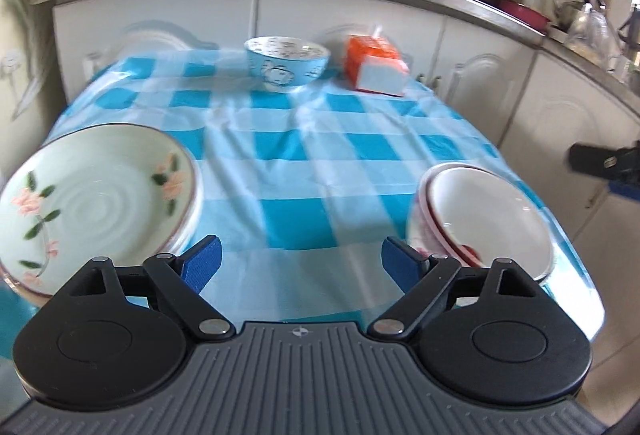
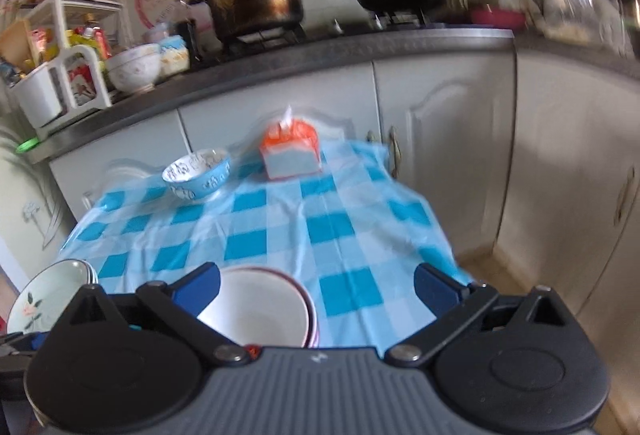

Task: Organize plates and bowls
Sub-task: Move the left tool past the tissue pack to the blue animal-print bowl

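The green flower plates (image 1: 96, 195) and white bowls (image 1: 486, 219) are sitting in 2 piles near the desk's front edge, both grippers' jaws are gaping wide and empty, and the blue bowl (image 1: 287, 63) is waiting alone at the back.

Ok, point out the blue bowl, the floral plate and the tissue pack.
blue bowl (image 1: 286, 69), left wrist view, on its outer wall.
floral plate (image 1: 96, 203), left wrist view, on its bare centre.
tissue pack (image 2: 291, 151), right wrist view, on its front face.

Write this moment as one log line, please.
left gripper: open, empty | right gripper: open, empty | floral plates: stacked | white bowls: nested | blue bowl: apart
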### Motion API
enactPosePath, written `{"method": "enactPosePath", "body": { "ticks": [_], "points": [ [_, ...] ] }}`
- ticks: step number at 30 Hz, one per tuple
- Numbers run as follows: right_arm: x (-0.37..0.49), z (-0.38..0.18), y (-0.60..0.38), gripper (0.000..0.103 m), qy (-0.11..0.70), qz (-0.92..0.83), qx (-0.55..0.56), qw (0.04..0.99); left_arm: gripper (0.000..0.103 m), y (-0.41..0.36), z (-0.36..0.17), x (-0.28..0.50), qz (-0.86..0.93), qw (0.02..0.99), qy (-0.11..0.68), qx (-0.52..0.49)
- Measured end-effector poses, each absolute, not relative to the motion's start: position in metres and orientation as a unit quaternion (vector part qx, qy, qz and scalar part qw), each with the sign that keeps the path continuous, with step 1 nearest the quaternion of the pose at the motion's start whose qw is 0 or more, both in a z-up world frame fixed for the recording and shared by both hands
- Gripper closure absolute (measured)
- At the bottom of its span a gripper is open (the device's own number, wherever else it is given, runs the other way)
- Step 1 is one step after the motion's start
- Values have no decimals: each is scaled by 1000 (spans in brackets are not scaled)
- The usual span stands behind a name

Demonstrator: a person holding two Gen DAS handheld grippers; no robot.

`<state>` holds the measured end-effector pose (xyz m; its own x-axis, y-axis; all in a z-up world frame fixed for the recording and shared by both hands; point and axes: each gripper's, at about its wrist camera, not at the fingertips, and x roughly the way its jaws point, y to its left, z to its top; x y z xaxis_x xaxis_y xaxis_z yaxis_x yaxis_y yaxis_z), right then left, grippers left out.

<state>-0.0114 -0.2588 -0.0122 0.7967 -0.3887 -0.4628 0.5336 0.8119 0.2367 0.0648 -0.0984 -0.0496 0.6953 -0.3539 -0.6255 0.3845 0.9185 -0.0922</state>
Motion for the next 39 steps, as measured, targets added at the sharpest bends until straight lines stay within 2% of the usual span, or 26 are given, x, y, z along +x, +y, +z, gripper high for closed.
{"method": "enactPosePath", "body": {
  "ticks": [9,14,22,27,39],
  "points": [
    [-13,-5,-259,1,147,-243,165,945,0,-76,-44,83,-179,917,353,-43],
    [-7,-4,-269,1,113,-176,212,955,0,-79,-29,97,-171,926,336,-29],
    [36,10,-281,1,141,-145,228,952,0,-82,1,142,-176,928,319,-75],
    [78,14,-296,1,156,-130,215,955,0,-93,9,189,-157,927,336,-49],
    [204,-19,-350,1,227,-126,290,921,0,-104,-4,302,-138,929,335,-78]
  ]
}}
